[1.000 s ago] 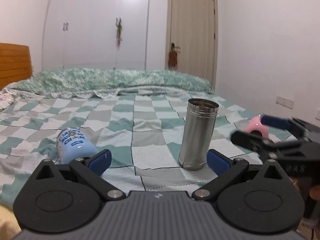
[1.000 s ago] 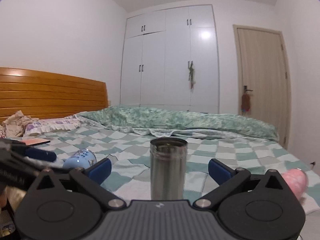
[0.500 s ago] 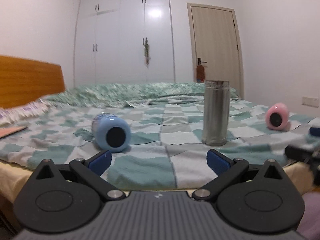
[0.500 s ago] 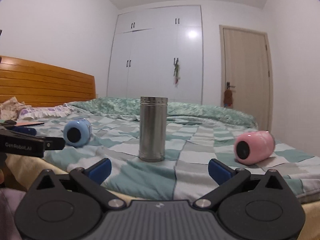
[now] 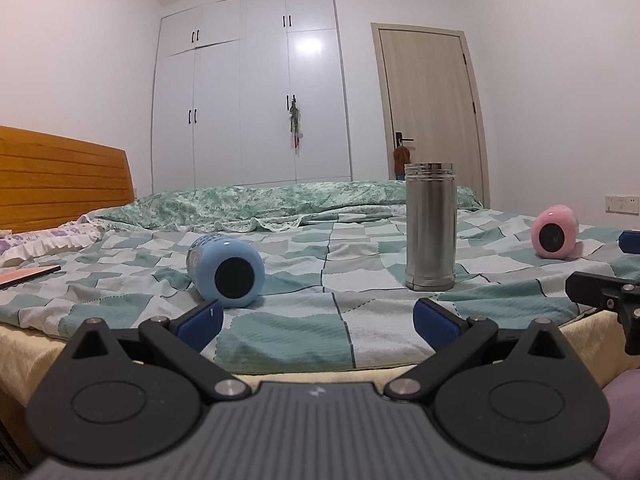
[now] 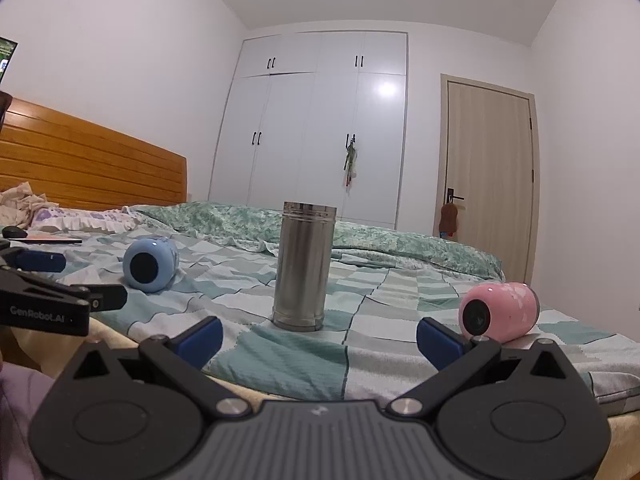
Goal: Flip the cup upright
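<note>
A steel cup [image 5: 431,226] [image 6: 305,266] stands upright on the checked bedspread [image 5: 280,332]. A blue cup [image 5: 228,267] [image 6: 150,259] lies on its side to its left, its end toward me. A pink cup [image 5: 555,232] [image 6: 498,312] lies on its side to the right. My left gripper [image 5: 318,322] is open and empty, low at the bed's near edge, short of the blue cup. My right gripper [image 6: 319,335] is open and empty, with the pink cup just beyond its right finger [image 6: 440,342].
A wooden headboard [image 5: 60,184] and pillows [image 6: 80,218] are at the left. A flat reddish book [image 5: 28,274] lies on the bed at left. A rumpled green quilt [image 5: 280,200] lies at the back. White wardrobes [image 5: 256,100] and a door [image 5: 432,112] stand behind.
Both grippers have pulled back and down from the steel cup to the bed's near edge. The steel cup stays upright. Both stay open.
</note>
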Tool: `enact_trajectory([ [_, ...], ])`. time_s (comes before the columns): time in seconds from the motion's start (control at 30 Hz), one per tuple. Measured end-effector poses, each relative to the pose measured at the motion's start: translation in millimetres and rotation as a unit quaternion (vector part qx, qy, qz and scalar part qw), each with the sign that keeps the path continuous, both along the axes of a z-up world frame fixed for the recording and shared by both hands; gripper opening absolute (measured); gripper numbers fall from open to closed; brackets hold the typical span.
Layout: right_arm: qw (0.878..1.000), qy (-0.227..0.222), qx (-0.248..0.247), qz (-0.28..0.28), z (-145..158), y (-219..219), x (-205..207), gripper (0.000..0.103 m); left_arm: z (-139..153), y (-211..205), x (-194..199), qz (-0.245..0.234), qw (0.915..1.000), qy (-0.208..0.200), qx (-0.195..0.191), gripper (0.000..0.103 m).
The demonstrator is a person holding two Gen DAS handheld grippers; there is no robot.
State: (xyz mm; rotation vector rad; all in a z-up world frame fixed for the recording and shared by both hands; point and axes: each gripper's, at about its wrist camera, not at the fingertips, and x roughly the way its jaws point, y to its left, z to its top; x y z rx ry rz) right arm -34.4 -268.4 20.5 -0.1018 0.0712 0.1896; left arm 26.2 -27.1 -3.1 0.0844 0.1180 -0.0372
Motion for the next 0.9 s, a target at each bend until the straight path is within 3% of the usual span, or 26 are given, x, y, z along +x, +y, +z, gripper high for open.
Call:
enact_trajectory([
  [0.9,1.000,-0.001,-0.001,0.001,-0.6,0.2,0.3,0.103,0.5,1.8,0.0,-0.001,1.0000,-0.002,-0.006,0.103],
])
